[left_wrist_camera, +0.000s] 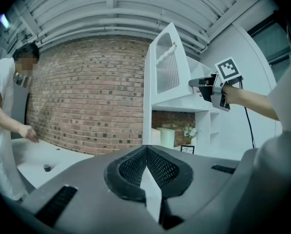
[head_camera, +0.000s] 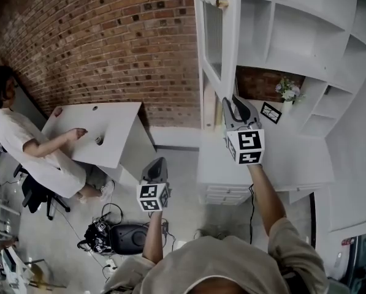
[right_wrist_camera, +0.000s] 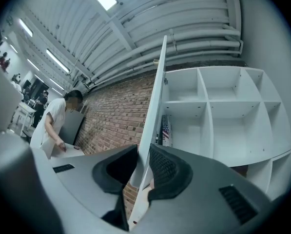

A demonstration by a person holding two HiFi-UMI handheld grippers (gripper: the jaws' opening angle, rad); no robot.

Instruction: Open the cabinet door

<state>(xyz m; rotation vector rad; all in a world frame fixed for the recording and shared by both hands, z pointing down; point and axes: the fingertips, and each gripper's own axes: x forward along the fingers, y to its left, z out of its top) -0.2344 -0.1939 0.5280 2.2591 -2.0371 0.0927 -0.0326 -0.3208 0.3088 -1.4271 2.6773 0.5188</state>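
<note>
The white cabinet [head_camera: 305, 35] fills the upper right. Its tall door [head_camera: 214, 41] stands ajar, upright, at top centre. The right gripper [head_camera: 230, 105] has its fingers pinching the door's lower edge. The left gripper [head_camera: 157, 164], fingers pressed together, hangs well apart at lower left.

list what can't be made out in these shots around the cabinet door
- Cabinet door: its top is cut off by the head view's upper edge.
- Small dark object on the white table: too small to identify in the head view or the left gripper view.
- Framed card beside the flowers: print too small to read.
- Flag-patterned item on a shelf: too small to identify in the right gripper view.
</note>
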